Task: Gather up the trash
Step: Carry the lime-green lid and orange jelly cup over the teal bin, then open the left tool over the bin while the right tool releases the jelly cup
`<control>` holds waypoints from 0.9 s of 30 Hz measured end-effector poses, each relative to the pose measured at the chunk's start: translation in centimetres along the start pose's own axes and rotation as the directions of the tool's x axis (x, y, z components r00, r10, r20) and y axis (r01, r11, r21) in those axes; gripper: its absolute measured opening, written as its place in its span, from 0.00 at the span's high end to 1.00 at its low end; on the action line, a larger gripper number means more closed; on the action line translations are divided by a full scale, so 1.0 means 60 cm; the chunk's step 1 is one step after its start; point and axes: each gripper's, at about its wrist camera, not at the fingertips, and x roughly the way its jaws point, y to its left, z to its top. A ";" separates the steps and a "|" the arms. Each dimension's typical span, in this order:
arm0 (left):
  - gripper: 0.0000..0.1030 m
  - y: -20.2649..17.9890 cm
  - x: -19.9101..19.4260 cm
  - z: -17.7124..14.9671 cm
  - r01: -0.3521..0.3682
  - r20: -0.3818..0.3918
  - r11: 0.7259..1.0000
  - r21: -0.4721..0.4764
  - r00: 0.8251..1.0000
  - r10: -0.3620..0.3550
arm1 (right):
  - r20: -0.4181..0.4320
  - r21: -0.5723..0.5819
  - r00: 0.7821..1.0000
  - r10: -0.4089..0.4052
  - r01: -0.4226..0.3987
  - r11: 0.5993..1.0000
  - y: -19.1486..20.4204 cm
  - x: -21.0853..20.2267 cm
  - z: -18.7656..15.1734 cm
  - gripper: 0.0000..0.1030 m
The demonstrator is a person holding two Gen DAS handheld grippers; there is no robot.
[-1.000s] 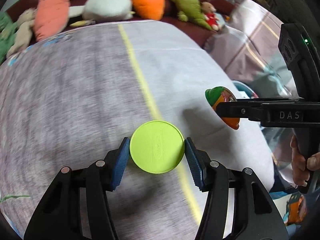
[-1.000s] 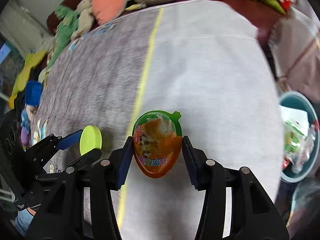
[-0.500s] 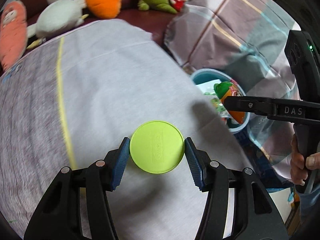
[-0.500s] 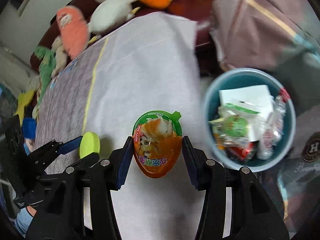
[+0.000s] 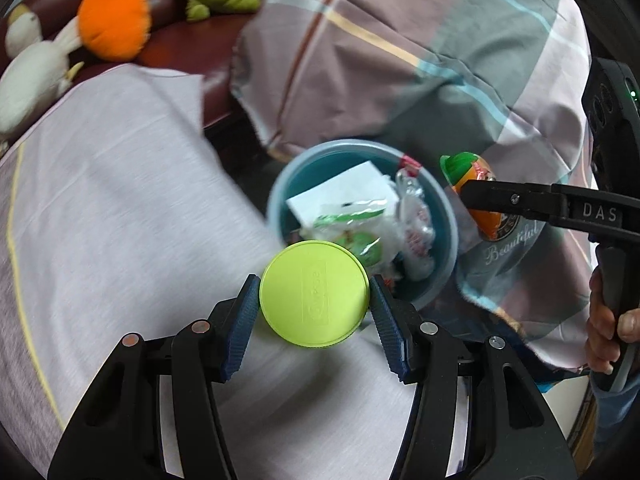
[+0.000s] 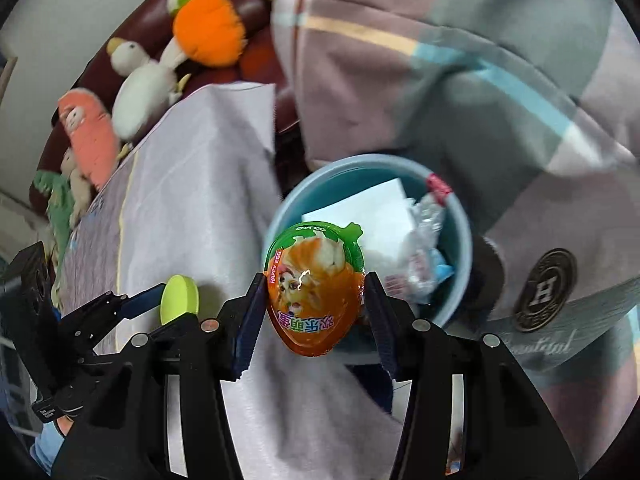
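My left gripper (image 5: 314,308) is shut on a round lime-green lid (image 5: 314,294), held flat-face up over the table's right edge, just short of the blue trash bin (image 5: 276,200). My right gripper (image 6: 314,308) is shut on an orange and green egg-shaped snack pack (image 6: 314,288), which hangs in front of the bin (image 6: 464,232). The bin holds white paper, clear wrappers and a crushed bottle. In the left wrist view the right gripper (image 5: 472,194) with the egg pack (image 5: 464,168) reaches in from the right, past the bin's far rim. In the right wrist view the left gripper (image 6: 160,300) and the lid (image 6: 180,298) show at lower left.
A pale grey cloth with a yellow stripe covers the table (image 5: 100,200). Several plush toys (image 6: 208,28) lie on a dark red sofa (image 5: 180,40) behind it. A plaid blanket (image 5: 400,60) drapes beside and behind the bin. A hand (image 5: 608,320) holds the right gripper's handle.
Both grippers have swept to the right across the table with their items still held. The bin has come into view and now lies right in front of them.
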 end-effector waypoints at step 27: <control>0.18 -0.074 0.154 0.081 0.100 -0.071 0.995 0.009 0.993 -0.099 | -0.027 0.095 0.997 -0.066 0.069 0.993 -0.101 0.028 0.053 0.54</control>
